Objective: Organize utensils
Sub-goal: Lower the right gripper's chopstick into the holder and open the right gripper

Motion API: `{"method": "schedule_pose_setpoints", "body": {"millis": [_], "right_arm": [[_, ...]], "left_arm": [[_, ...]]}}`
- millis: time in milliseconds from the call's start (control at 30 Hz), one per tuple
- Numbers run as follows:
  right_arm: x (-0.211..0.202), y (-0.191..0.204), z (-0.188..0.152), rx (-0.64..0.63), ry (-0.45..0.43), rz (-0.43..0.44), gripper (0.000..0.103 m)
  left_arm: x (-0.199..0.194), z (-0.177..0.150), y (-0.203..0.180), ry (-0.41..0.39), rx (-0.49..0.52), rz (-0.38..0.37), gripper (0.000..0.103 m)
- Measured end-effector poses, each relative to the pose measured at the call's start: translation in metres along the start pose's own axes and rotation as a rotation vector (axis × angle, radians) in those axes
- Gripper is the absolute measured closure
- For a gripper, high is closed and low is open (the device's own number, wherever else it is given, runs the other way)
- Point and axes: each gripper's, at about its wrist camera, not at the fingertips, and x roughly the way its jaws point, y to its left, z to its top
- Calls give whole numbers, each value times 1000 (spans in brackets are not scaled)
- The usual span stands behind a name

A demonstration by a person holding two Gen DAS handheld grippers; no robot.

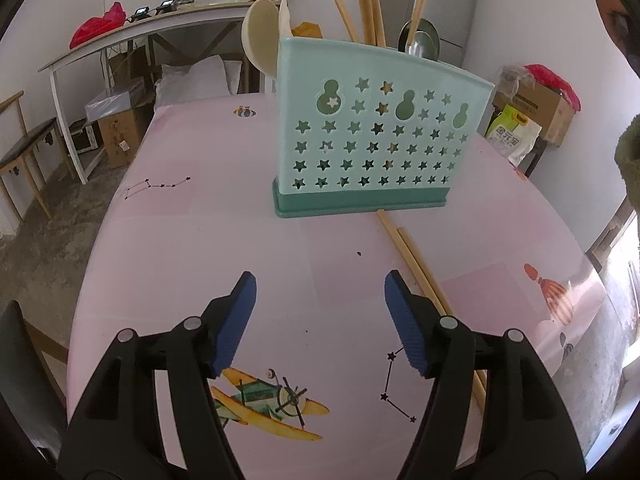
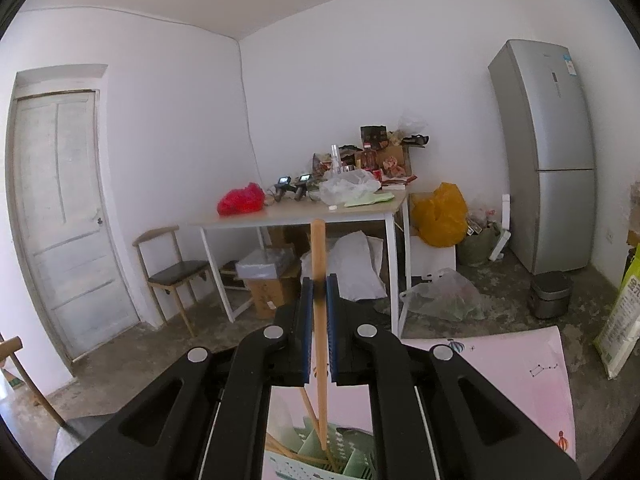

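A mint-green utensil holder point(image 1: 376, 136) with star cut-outs stands on the pink table point(image 1: 192, 232). Several wooden chopsticks point(image 1: 370, 4), a cream spoon point(image 1: 260, 36) and a metal ladle point(image 1: 420, 42) stick out of its top. Two loose chopsticks point(image 1: 416, 264) lie on the table in front of the holder, running toward my right finger. My left gripper point(image 1: 320, 286) is open above the table with nothing between its pads. My right gripper point(image 2: 319, 282) is shut on a single chopstick point(image 2: 319, 252), held upright above the holder point(image 2: 320, 452), its lower end pointing into a compartment.
A white side table point(image 2: 304, 214) cluttered with bags and gadgets stands by the far wall, boxes beneath it. A chair point(image 2: 172, 272), a door point(image 2: 60, 208) and a grey fridge point(image 2: 548, 152) are around the room. A sleeve point(image 1: 630, 160) shows at the right edge.
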Motion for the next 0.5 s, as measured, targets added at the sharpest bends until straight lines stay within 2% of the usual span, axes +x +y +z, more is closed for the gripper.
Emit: {"method": "schedule_pose_setpoints", "body": {"millis": [133, 300, 500], "right_arm": [[7, -1, -6, -2, 22, -3, 96], [24, -6, -29, -7, 82, -19, 96], [45, -22, -67, 5, 221, -38, 95]], "left_arm": [[1, 0, 0, -1, -4, -7, 40], [0, -1, -2, -2, 5, -10, 40], [-1, -1, -3, -7, 10, -7, 39]]}}
